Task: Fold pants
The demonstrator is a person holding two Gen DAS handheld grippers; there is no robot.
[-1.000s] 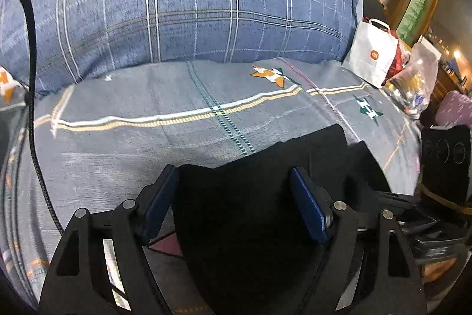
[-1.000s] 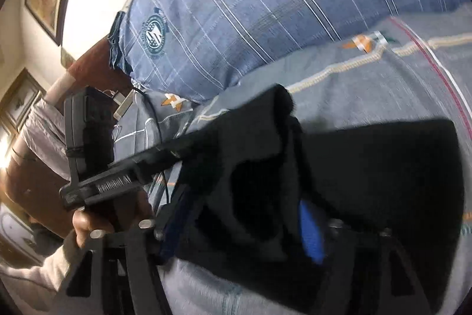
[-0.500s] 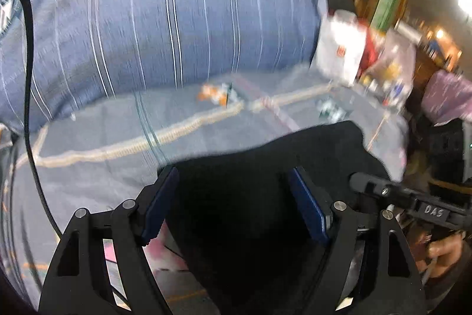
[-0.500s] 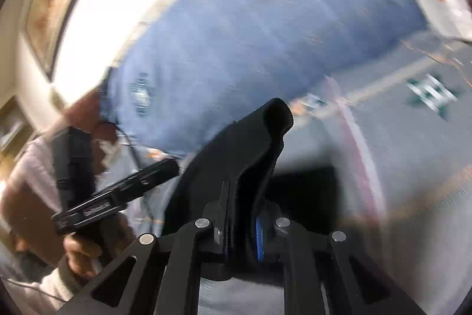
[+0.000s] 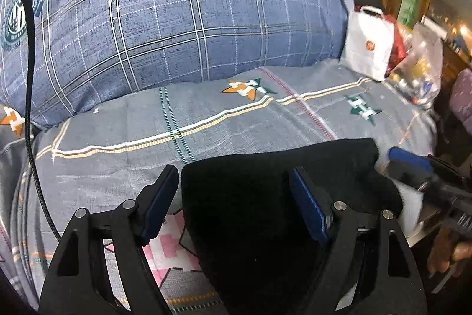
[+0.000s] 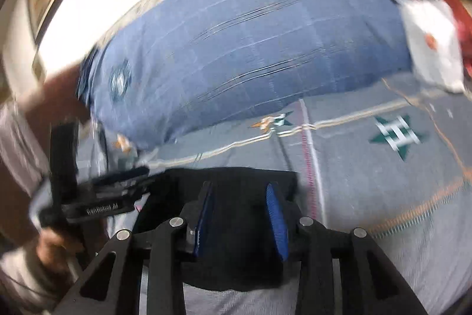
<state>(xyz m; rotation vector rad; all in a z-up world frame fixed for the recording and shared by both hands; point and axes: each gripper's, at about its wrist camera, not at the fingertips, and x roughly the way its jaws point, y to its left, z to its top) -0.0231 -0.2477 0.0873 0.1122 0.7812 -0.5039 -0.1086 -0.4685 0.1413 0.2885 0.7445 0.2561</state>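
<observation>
The black pants [image 5: 242,211] lie folded in a flat pile on the grey patterned bedsheet [image 5: 147,123]. My left gripper [image 5: 234,171] hovers over their left part, open, its blue pads clear of the cloth. At the pile's right edge a blue finger [image 5: 410,160] of the right gripper shows. In the blurred right wrist view my right gripper [image 6: 239,185] is over the pants [image 6: 236,241]. Its jaws are opening, and the cloth lies below them, not pinched. The left tool [image 6: 103,197] shows at the left there, held in a hand.
A big blue plaid pillow [image 5: 177,19] fills the back of the bed. A white paper bag [image 5: 368,46] and plastic bags [image 5: 419,70] stand at the far right. A black cable [image 5: 29,78] hangs down the left side. A person's hand [image 5: 448,256] grips the right tool.
Half a second ago the right gripper was shut on a raised fold of the pants. Its jaws now stand apart and the cloth lies flat. The left gripper stays open over the pile.
</observation>
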